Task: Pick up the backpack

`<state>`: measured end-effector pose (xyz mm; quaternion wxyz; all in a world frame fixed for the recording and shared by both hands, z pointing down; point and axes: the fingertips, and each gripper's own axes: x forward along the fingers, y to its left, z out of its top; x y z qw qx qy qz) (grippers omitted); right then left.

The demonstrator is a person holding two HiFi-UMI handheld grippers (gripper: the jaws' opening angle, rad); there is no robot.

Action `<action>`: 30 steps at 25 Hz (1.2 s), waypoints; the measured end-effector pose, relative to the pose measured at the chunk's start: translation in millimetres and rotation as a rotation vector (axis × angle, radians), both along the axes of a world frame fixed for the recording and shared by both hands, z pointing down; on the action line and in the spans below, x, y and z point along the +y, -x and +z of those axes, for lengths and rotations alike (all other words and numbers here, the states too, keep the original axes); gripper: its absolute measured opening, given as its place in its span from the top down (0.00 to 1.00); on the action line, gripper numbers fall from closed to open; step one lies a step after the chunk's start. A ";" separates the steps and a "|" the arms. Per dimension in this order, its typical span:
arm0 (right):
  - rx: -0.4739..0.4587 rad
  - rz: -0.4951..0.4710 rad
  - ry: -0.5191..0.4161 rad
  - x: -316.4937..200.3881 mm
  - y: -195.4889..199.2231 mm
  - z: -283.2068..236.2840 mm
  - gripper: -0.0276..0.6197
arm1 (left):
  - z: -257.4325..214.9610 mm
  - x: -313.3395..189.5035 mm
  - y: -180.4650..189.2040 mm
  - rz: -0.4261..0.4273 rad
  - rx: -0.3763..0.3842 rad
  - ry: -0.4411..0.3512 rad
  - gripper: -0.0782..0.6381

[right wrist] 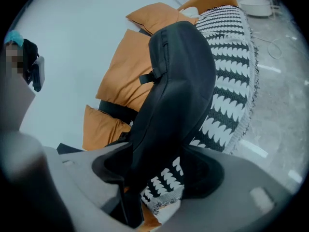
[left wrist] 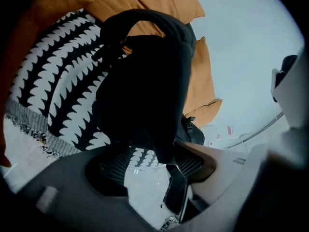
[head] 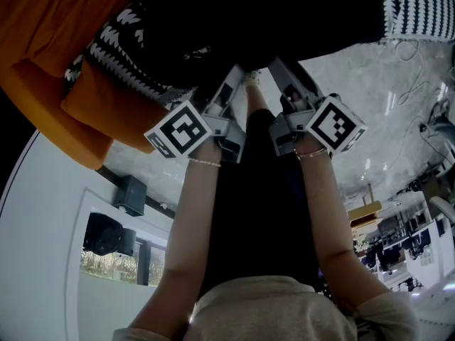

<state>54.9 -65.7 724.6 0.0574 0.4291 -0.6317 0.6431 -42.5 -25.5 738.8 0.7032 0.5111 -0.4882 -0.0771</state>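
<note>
The black backpack (head: 234, 20) rests on a black-and-white patterned blanket (head: 131, 45) spread over an orange sofa (head: 43, 41). Both grippers reach up to its lower edge side by side. In the left gripper view the backpack (left wrist: 145, 81) stands upright with its top handle arched, and its lower part hangs between the wide jaws of my left gripper (left wrist: 149, 163). The right gripper view shows the backpack's side (right wrist: 178, 81) running down between the spread jaws of my right gripper (right wrist: 157, 170), with blanket showing in the gap. Neither pair of pads presses on it.
Orange cushions (right wrist: 125, 66) lie behind the backpack against a pale wall. The blanket's fringe (right wrist: 251, 100) hangs over the sofa edge toward a grey marble floor (head: 384, 84), where a cable (right wrist: 277, 45) lies. A small black box (head: 129, 194) stands by the wall.
</note>
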 end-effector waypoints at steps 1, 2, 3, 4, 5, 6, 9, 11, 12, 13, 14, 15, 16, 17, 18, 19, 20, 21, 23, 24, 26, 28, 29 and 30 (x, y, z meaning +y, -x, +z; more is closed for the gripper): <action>-0.008 0.014 -0.001 -1.7 -0.1 1.3 0.50 | 1.3 -0.8 1.1 -0.005 -0.004 -0.006 0.50; -0.013 0.023 -0.003 -3.5 0.1 2.8 0.50 | 2.8 -2.0 1.8 -0.009 -0.005 -0.011 0.50; -0.017 0.030 -0.004 -5.1 0.6 4.2 0.50 | 4.2 -3.2 2.0 -0.009 -0.005 -0.015 0.50; -0.021 0.035 -0.005 -6.4 1.7 5.3 0.50 | 5.2 -4.2 2.4 -0.008 -0.006 -0.019 0.50; -0.027 0.038 -0.005 -7.6 3.3 6.1 0.50 | 5.8 -5.4 3.3 -0.008 -0.010 -0.024 0.50; -0.036 0.039 -0.003 -8.9 5.5 6.9 0.50 | 6.2 -7.1 4.9 -0.013 -0.014 -0.030 0.50; -0.083 0.048 0.016 -13.1 10.6 10.3 0.50 | 8.5 -13.9 8.0 -0.040 -0.019 -0.041 0.50; -0.106 0.067 0.030 -14.4 10.8 13.0 0.50 | 10.8 -16.6 7.2 -0.040 -0.023 -0.043 0.51; -0.106 0.076 0.031 -14.5 9.9 13.8 0.53 | 11.2 -17.5 6.7 -0.033 -0.028 -0.048 0.53; -0.096 0.083 0.025 -14.8 8.7 14.0 0.59 | 10.5 -18.8 6.9 -0.025 -0.036 -0.058 0.57; -0.081 0.086 0.015 -15.2 7.2 13.6 0.68 | 8.9 -20.6 7.9 -0.018 -0.046 -0.071 0.63; -0.065 0.088 0.004 -15.6 5.9 12.8 0.73 | 6.4 -22.7 8.9 -0.015 -0.054 -0.085 0.67; -0.056 0.090 -0.005 -16.0 5.0 11.3 0.77 | 3.2 -24.4 8.8 -0.015 -0.055 -0.096 0.70; -0.055 0.093 -0.011 -16.7 4.5 9.4 0.79 | -0.2 -25.9 7.9 -0.015 -0.051 -0.105 0.73; -0.056 0.095 -0.016 -17.7 4.2 6.9 0.81 | -3.3 -27.6 7.9 -0.012 -0.053 -0.115 0.75; -0.057 0.095 -0.023 -19.2 4.1 4.3 0.83 | -6.1 -29.6 8.9 -0.005 -0.063 -0.127 0.78; -0.059 0.095 -0.029 -20.6 3.9 1.6 0.86 | -8.7 -31.6 9.7 0.004 -0.073 -0.139 0.81; -0.064 0.095 -0.035 -21.8 4.0 -1.0 0.87 | -11.4 -33.3 10.1 0.012 -0.079 -0.151 0.82; -0.089 0.107 -0.044 -22.9 5.7 -6.2 0.90 | -16.6 -34.8 10.7 0.027 -0.085 -0.170 0.84; -0.098 0.120 -0.044 -21.6 7.2 -9.2 0.91 | -19.4 -33.6 11.6 0.033 -0.086 -0.176 0.84; -0.080 0.126 -0.053 -16.1 10.2 -18.2 0.92 | -26.7 -28.2 13.5 0.040 -0.087 -0.175 0.84; -0.050 0.087 -0.086 -14.7 13.7 -31.0 0.93 | -35.4 -25.2 14.8 0.046 -0.095 -0.173 0.85; -0.049 0.069 -0.101 -16.8 15.0 -36.1 0.93 | -38.2 -25.9 14.6 0.049 -0.096 -0.174 0.85; -0.058 0.059 -0.111 -19.7 15.7 -39.0 0.93 | -39.1 -27.3 13.8 0.049 -0.092 -0.173 0.85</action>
